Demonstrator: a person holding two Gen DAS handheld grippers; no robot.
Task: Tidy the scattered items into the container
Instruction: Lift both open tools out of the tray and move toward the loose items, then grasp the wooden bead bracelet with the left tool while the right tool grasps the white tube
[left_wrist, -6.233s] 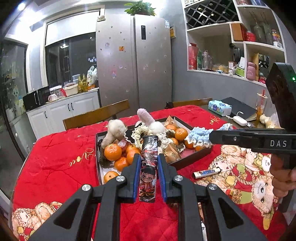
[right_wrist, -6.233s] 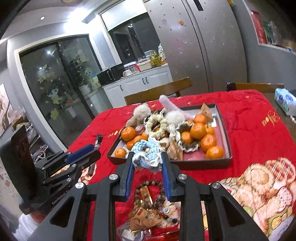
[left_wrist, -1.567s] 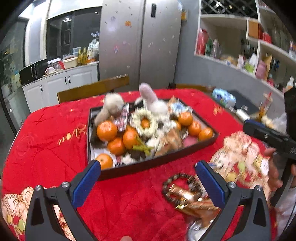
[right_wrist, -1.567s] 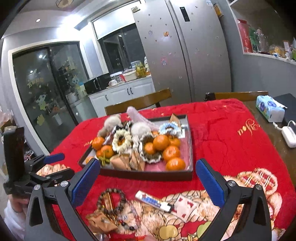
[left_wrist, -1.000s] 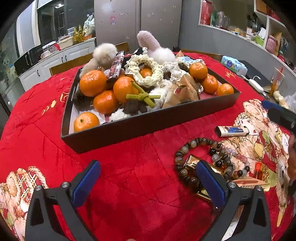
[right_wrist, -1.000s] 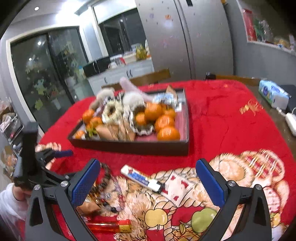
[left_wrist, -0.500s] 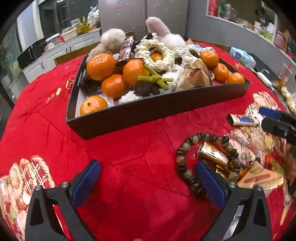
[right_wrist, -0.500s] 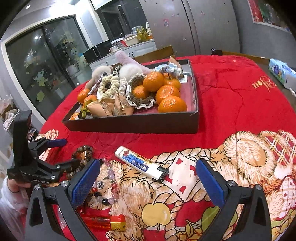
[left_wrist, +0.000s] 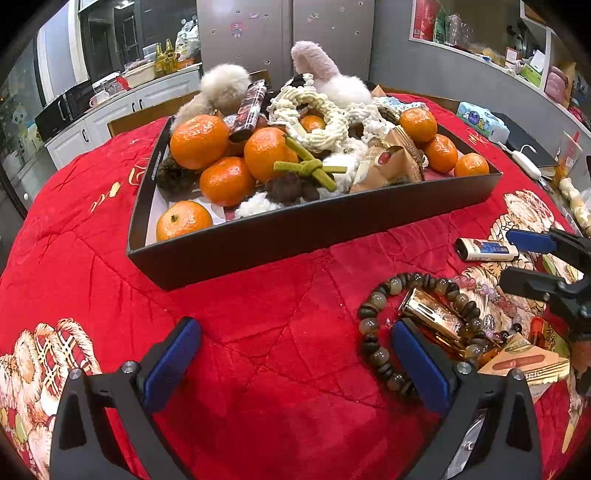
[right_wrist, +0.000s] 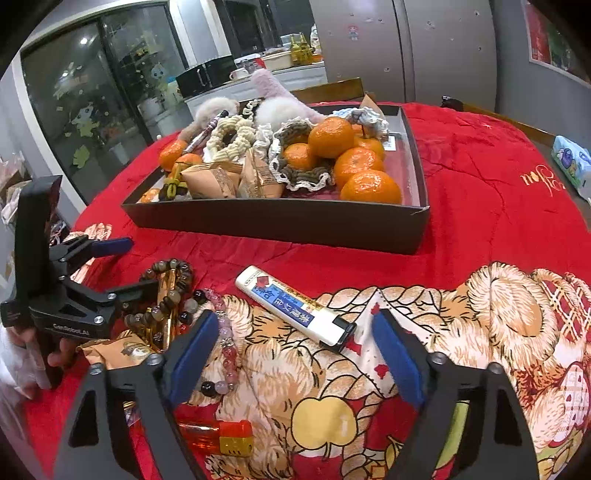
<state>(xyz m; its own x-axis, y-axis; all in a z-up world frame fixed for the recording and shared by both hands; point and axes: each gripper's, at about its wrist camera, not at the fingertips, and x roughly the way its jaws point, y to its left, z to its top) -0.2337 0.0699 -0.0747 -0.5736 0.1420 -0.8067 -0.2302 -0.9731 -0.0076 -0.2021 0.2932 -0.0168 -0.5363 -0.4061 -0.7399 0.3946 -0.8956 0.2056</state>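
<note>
At the left edge of the right wrist view, a person's hand gripped the handle of the left gripper (right_wrist: 123, 267), its jaws spread wide and holding nothing, one finger lying over a brown bead bracelet (right_wrist: 168, 286) and the gold wrapped item (right_wrist: 166, 295) inside that ring. Just right of these lay a pink bead bracelet (right_wrist: 225, 343), stretching down past the left finger of the right gripper (right_wrist: 295, 354). Lower left of centre, an orange lighter (right_wrist: 218, 437) rested on the red tablecloth (right_wrist: 480, 192). At centre, a white and blue lighter (right_wrist: 295, 308) lay slantwise between the right gripper's closing jaws, whose blue pads (right_wrist: 194, 350) stood clear of it on either side. Above, across the middle of the frame, sat the black tray (right_wrist: 280, 223), heaped with oranges (right_wrist: 369, 186), crocheted scrunchies (right_wrist: 299, 173), snack packets (right_wrist: 214, 181) and plush toys (right_wrist: 273, 103). In the left wrist view the same tray (left_wrist: 295, 236) filled the upper centre, the left gripper (left_wrist: 295, 363) hung over bare cloth at the bottom, and the bracelet (left_wrist: 373, 325) lay beside its right-hand finger. At far right the right gripper (left_wrist: 524, 260) reached in next to the lighter (left_wrist: 485, 249).
</note>
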